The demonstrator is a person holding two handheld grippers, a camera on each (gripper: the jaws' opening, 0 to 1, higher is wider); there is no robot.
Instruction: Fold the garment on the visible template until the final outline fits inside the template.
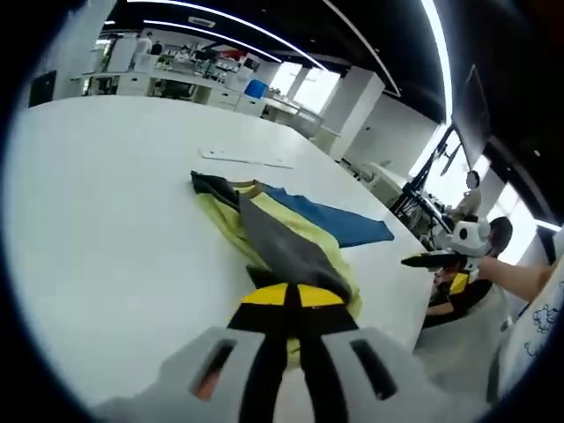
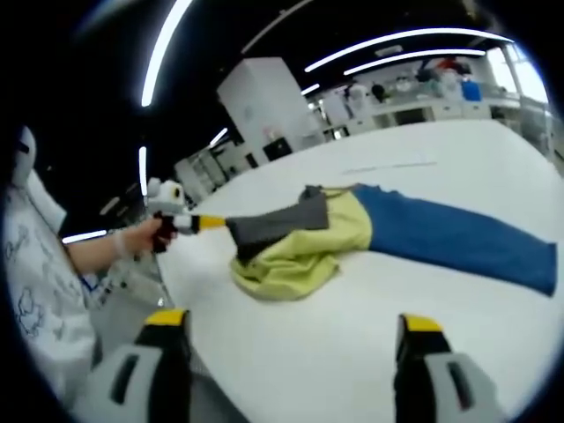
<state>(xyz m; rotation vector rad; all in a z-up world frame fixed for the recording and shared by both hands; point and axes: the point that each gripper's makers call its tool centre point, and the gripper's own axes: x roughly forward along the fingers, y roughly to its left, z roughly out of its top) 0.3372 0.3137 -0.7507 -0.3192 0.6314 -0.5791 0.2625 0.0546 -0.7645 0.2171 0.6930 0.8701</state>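
Grey sleeve (image 1: 286, 251) is clenched in the left gripper (image 1: 291, 304); carry it toward 12 o'clock, flat, while the right gripper (image 2: 295, 330) gapes released.

Long ceiling light strips (image 1: 247, 22) are glaring white against a dark ceiling, and windows (image 1: 304, 84) are blowing out behind. The white desk (image 1: 106, 194) is reflecting bright, even light with faint shadows. Fisheye distortion is bending edges, and the right gripper view is looking slightly soft.

- Your left gripper (image 1: 292, 298) jaws cover the near end of the grey, yellow and blue cloth garment (image 1: 291, 231).
- The thin pale strip (image 1: 245, 159) on the white tabletop (image 1: 106, 211) is too small to identify.
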